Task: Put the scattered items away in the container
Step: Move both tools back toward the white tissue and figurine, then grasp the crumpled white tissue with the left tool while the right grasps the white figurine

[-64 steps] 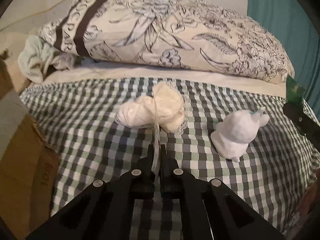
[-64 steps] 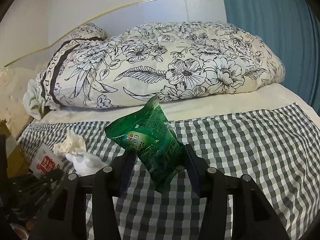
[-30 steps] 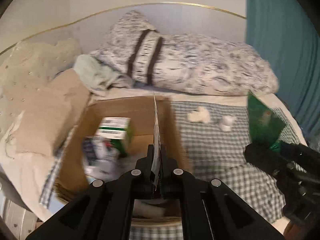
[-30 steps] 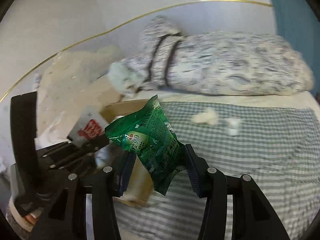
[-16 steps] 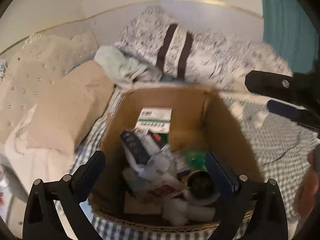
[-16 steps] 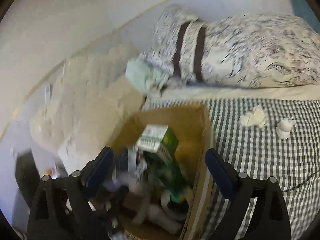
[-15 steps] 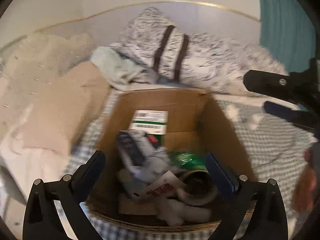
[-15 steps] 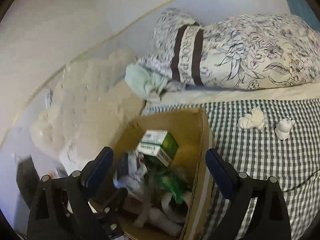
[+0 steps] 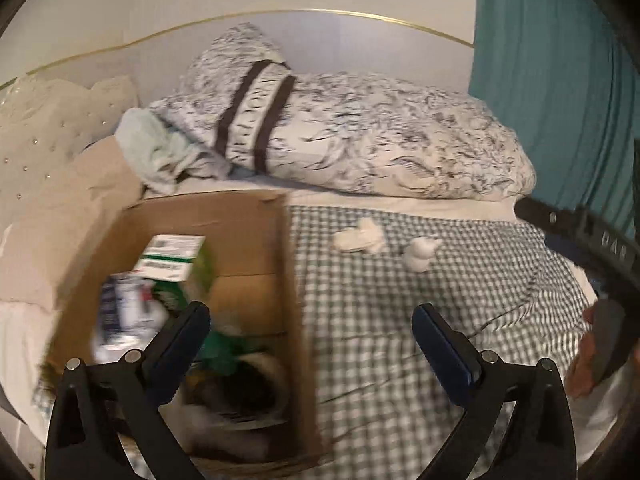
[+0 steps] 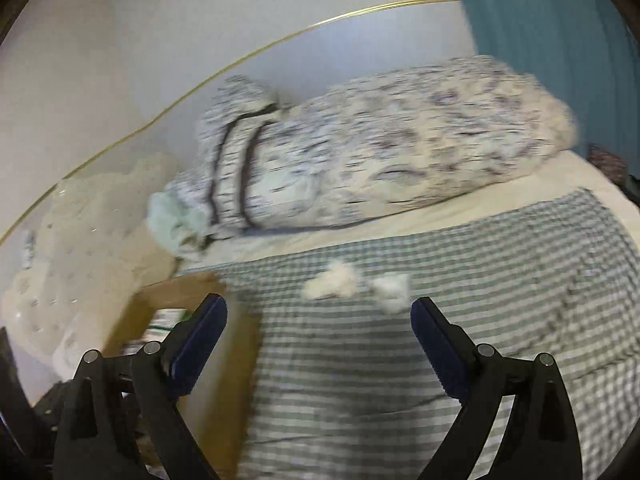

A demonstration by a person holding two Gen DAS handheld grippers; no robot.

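Both the left tool (image 9: 310, 320) and right tool (image 10: 318, 312) gape, released, empty; crumpled tissue (image 9: 359, 236) and white figurine (image 9: 420, 254) lie right of the cardboard box (image 9: 256, 216).

A floral duvet (image 9: 360, 136) lies bundled across the bed's head; a teal curtain (image 9: 560, 60) hangs beside it.

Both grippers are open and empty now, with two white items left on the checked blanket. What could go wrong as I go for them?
The crumpled white wad and white figurine lie close together, so the open left gripper or right gripper might nudge one while closing on the other. The soft checked blanket could get pinched too. The cardboard box already looks crowded, so careless drops might land outside it.
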